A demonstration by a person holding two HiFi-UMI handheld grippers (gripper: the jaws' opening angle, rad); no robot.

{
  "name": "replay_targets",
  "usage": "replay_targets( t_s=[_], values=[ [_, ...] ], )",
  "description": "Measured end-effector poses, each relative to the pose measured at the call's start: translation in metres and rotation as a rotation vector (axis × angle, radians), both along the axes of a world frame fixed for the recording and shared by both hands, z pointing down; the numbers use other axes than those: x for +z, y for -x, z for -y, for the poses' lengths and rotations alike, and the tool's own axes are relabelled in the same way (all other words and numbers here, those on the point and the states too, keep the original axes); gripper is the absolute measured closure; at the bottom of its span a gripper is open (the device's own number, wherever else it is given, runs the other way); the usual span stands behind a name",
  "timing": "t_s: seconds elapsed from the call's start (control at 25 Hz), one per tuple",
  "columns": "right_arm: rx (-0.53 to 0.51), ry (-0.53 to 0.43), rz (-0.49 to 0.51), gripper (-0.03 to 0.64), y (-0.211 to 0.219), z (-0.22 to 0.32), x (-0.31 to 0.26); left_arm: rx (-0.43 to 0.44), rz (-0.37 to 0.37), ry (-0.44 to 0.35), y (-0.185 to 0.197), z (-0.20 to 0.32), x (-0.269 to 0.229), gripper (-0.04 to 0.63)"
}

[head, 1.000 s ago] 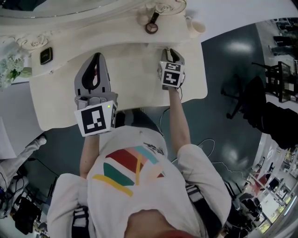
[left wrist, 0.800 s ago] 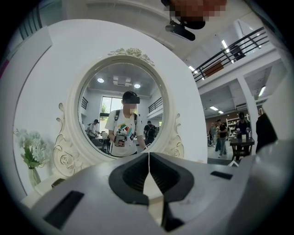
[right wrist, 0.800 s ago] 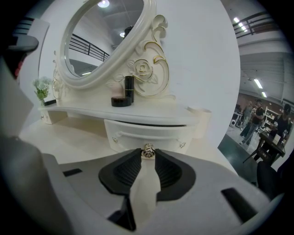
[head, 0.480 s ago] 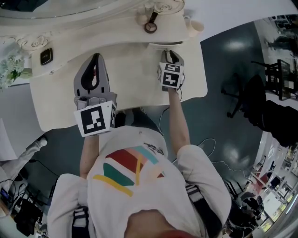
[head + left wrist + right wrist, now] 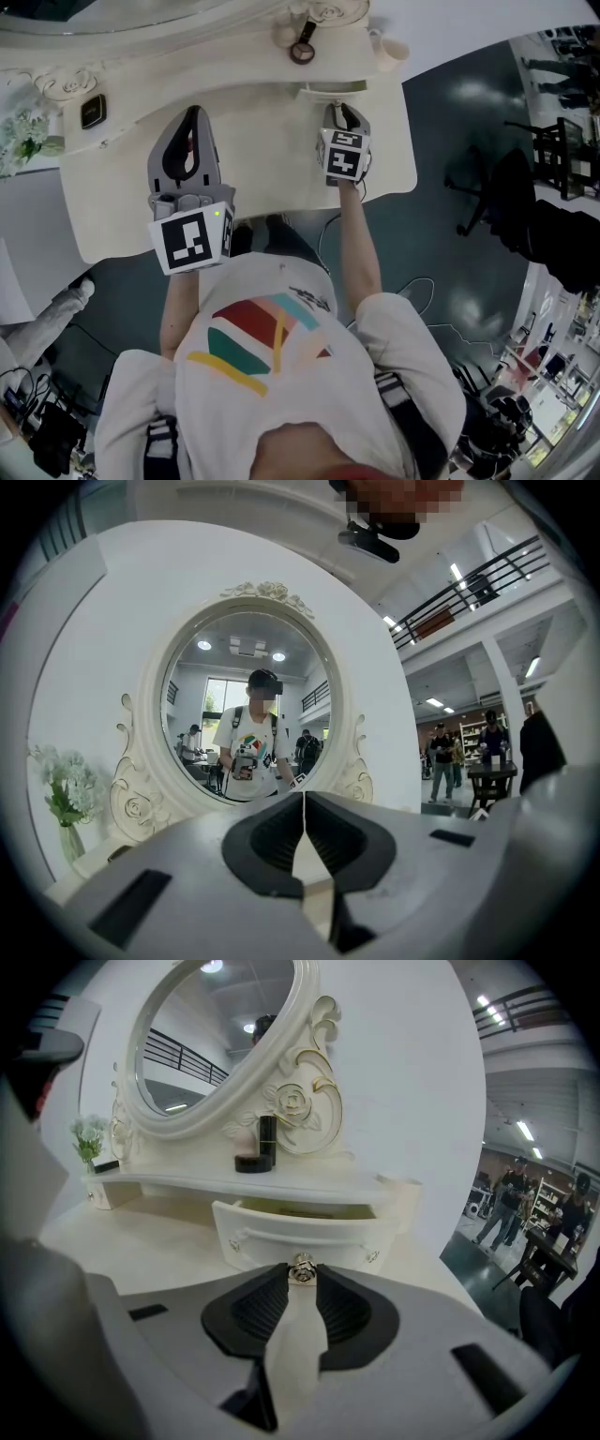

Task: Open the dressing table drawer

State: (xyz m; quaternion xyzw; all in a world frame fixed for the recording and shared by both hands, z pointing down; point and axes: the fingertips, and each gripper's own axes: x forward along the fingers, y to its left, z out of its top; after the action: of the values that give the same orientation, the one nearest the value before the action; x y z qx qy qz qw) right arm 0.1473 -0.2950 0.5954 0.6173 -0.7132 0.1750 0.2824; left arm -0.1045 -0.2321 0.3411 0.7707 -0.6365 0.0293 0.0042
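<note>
**Cream dressing table: what's sitting on it**

The dressing table has a pale, mostly bare top. Along the far edge runs a raised shelf carrying the oval mirror. At the mirror's right foot a dark tube stands upright, touching a flat round dark case. White flowers sit far left, with a small dark square thing near them, maybe a clock. Under the shelf, right side, the drawer with its metal knob sticks out a bit.
</note>
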Motion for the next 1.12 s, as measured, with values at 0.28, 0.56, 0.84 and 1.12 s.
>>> replay_targets(
  t_s=[0.28, 0.56, 0.84, 1.12],
  values=[
    [0.006, 0.006, -0.002, 0.534, -0.003, -0.009, 0.003, 0.005, -0.001, -0.005, -0.001, -0.004, -0.002, 0.588],
    [0.013, 0.007, 0.005, 0.534, 0.0, -0.015, -0.002, 0.004, -0.003, -0.01, 0.002, -0.007, -0.004, 0.588],
    [0.016, 0.009, -0.006, 0.534, -0.002, -0.02, 0.002, 0.004, -0.004, -0.015, 0.003, -0.008, -0.004, 0.588],
    [0.018, 0.016, -0.008, 0.534, -0.003, -0.025, 0.003, 0.009, -0.004, -0.018, 0.003, -0.01, -0.007, 0.588]
  ],
)
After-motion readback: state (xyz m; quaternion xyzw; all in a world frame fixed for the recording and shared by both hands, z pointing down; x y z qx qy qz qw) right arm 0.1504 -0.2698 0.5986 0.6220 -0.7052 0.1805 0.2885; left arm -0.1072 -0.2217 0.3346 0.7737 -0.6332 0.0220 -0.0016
